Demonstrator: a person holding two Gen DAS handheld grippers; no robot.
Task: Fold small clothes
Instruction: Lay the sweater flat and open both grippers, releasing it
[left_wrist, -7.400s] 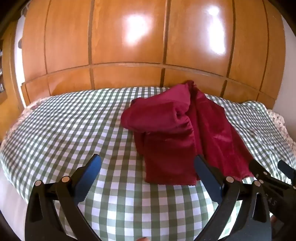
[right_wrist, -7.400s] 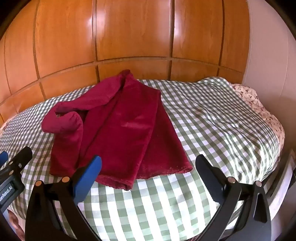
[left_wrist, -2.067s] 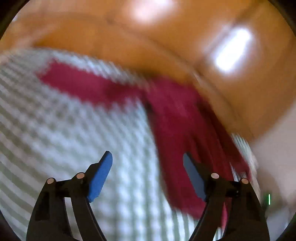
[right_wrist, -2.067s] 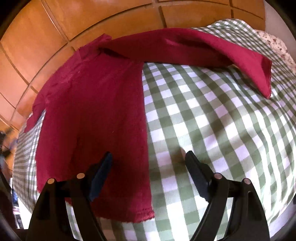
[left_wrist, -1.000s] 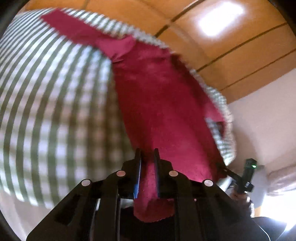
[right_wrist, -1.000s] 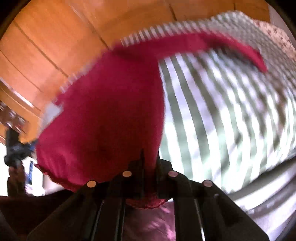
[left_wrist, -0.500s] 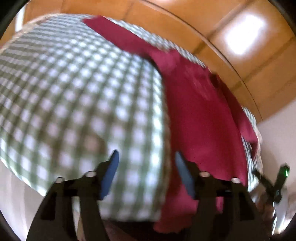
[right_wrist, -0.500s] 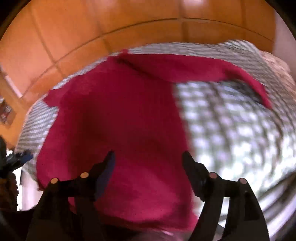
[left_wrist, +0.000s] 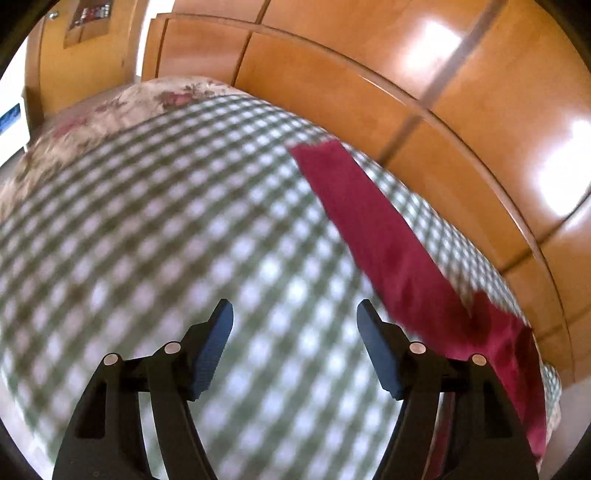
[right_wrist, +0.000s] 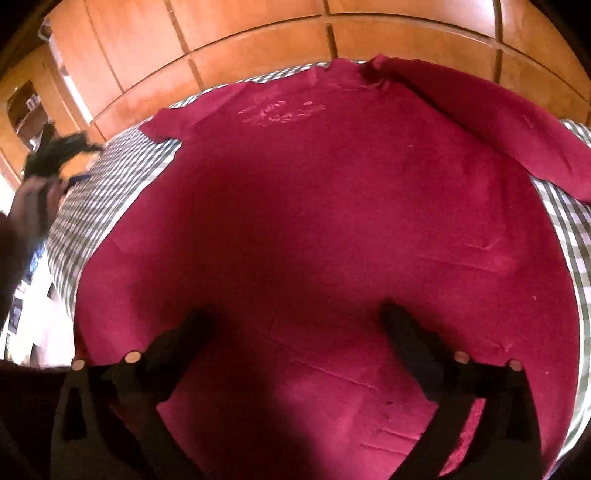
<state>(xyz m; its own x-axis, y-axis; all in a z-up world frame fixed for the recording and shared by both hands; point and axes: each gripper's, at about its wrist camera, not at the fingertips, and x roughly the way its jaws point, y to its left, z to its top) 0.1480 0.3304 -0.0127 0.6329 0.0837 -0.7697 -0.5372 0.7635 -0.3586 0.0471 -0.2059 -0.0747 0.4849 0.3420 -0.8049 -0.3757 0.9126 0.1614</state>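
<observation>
I am in a bedroom at home. I see a bed (left_wrist: 155, 236) with a green checked cover (left_wrist: 221, 206) and shiny wooden wardrobe doors (left_wrist: 424, 74) right behind it.

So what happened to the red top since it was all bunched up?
The red top got pulled out flat, with its sleeve stretched across the checked sheet. A second ago both grippers pinched its hem; their jaws have just been opening and let go. The left gripper now hangs over bare sheet, the right gripper over the top. The top's still on the bed.
</observation>
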